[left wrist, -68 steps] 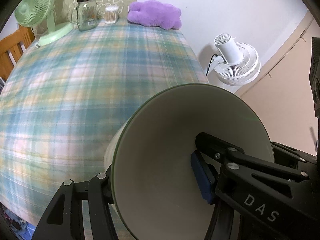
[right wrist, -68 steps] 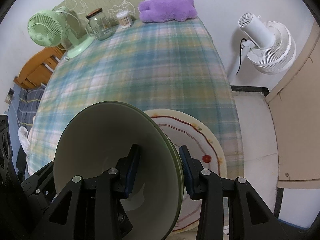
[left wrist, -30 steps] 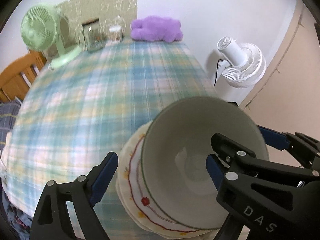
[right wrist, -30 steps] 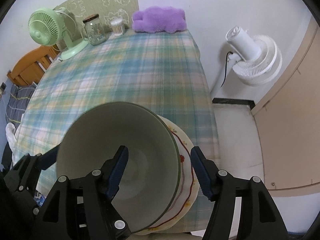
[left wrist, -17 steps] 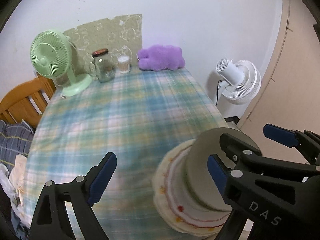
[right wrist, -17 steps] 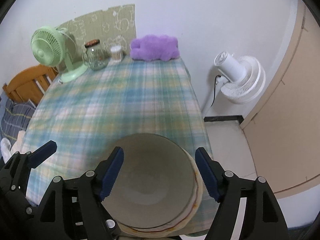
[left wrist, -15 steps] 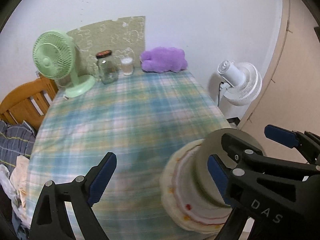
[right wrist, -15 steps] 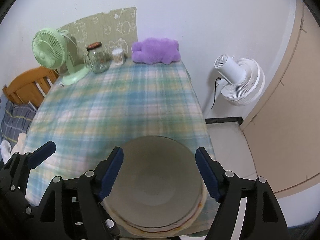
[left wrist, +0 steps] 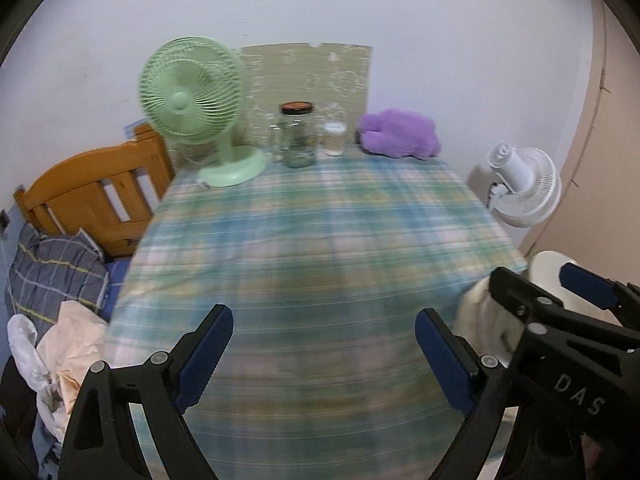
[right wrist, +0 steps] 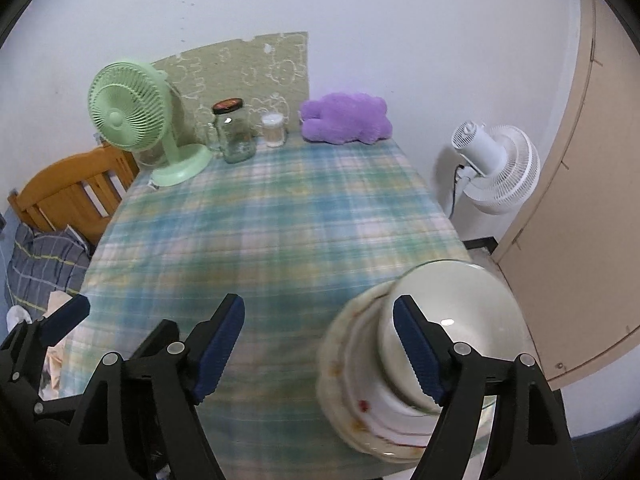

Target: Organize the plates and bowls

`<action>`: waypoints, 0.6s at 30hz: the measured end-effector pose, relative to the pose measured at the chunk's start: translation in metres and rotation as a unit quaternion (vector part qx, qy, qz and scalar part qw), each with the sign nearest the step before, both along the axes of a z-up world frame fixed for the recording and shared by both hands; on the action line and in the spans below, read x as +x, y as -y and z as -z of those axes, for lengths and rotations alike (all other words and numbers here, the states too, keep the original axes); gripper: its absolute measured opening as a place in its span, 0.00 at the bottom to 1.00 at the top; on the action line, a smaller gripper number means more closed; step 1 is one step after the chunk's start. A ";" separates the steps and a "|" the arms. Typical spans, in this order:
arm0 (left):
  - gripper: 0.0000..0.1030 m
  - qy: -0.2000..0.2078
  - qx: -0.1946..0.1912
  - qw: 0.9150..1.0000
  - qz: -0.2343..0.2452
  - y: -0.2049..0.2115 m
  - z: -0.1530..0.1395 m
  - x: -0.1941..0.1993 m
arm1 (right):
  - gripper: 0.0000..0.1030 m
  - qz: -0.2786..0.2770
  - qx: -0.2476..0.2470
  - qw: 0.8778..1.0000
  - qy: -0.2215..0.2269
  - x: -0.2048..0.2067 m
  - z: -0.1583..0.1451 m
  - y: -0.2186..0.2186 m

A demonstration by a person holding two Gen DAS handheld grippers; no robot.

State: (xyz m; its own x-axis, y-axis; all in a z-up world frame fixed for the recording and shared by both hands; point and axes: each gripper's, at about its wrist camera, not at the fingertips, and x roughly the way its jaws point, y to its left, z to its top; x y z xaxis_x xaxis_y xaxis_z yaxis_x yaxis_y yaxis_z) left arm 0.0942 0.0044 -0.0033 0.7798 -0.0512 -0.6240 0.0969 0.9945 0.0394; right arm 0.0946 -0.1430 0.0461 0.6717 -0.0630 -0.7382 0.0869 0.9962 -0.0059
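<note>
1. Small room: checked tablecloth [right wrist: 260,240] over the table, green fan [right wrist: 132,120], glass jar [right wrist: 234,132] and purple plush [right wrist: 344,118] lined along the far wall, white fan [right wrist: 496,168] on the floor beside the table.
2. Bowl [right wrist: 456,320] seated upright in the stack of plates [right wrist: 352,368] at the near right corner of the table, close to the edge.
3. Right gripper [right wrist: 320,350] spread wide, holding nothing, raised above the cloth with the bowl just beside its right finger.
4. Left gripper [left wrist: 324,354] likewise spread wide and empty, hovering over bare cloth, stack barely visible at its right.
5. Judged stage: stacking looks finished, release done, no other dishes in sight.
6. Next, if anything: check that the stack sits steady so near the corner, perhaps nudge it inward with both grippers, then pull clear without clipping the rim.
</note>
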 end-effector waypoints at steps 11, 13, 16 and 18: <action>0.92 0.041 -0.001 0.998 -0.051 -0.052 0.020 -0.041 | 0.78 -0.030 -0.004 0.999 0.039 -0.028 0.019 -0.039; 0.93 0.056 0.007 0.997 -0.054 -0.054 0.025 -0.051 | 0.78 -0.035 -0.005 0.998 0.046 -0.037 0.025 -0.040; 0.95 0.075 0.000 0.995 -0.058 -0.059 0.032 -0.068 | 0.78 -0.040 -0.006 0.998 0.050 -0.051 0.033 -0.040; 0.96 0.083 -0.005 0.995 -0.059 -0.060 0.039 -0.079 | 0.78 -0.045 -0.007 0.997 0.055 -0.064 0.040 -0.040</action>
